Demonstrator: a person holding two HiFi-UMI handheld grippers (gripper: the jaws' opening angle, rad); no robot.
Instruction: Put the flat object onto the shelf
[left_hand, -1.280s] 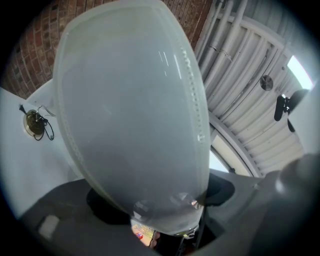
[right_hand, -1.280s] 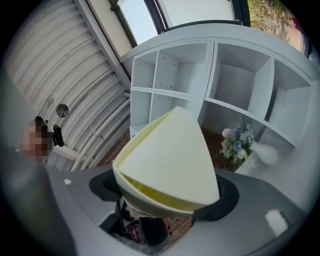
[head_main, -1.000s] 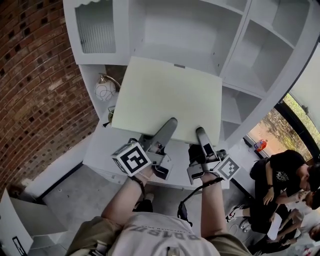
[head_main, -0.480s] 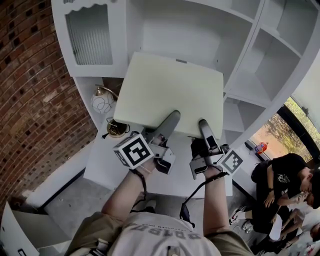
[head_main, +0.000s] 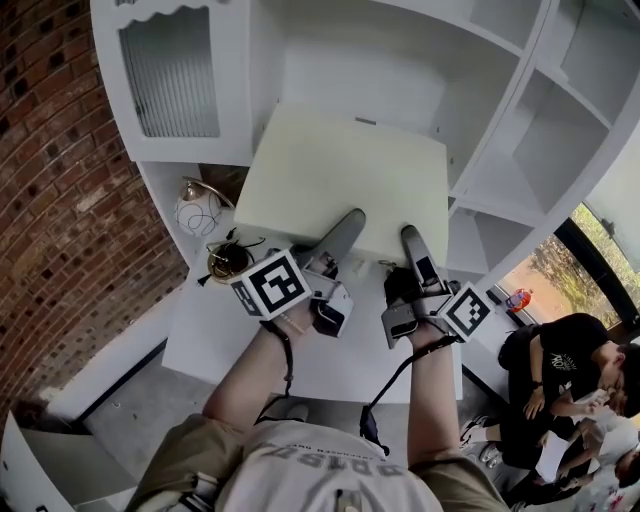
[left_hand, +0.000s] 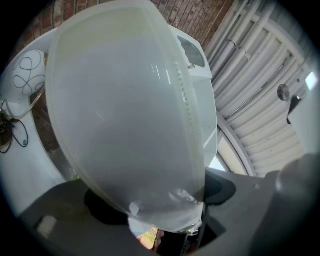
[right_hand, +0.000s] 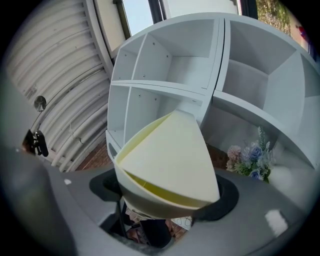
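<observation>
Head view — where's the cream panel (head_main: 345, 180)?
— Before an open bay of the white shelf (head_main: 330, 50), near edge clamped by left gripper (head_main: 343, 228) and right gripper (head_main: 412, 242). Uneven pushing might jam a corner on the divider (head_main: 498, 105).

left claw (head_main: 349, 219): grey, black-white marker cube (head_main: 270, 283) | right claw (head_main: 410, 235): same | shirt (head_main: 320, 472): grey, lettered | wrist straps (head_main: 286, 347): black

It looks like a living-room corner set up inside a plainer building; a white shelf unit (head_main: 520, 150) with a ribbed-glass door (head_main: 170, 75) stands against a brick wall (head_main: 60, 200); a globe lamp (head_main: 197, 212) and flowers (right_hand: 250, 160) dress it; the floor (head_main: 130, 430) is bare concrete; ribbed metal sheeting (left_hand: 250, 110) runs overhead; a seated person (head_main: 560, 370) is close by.
</observation>
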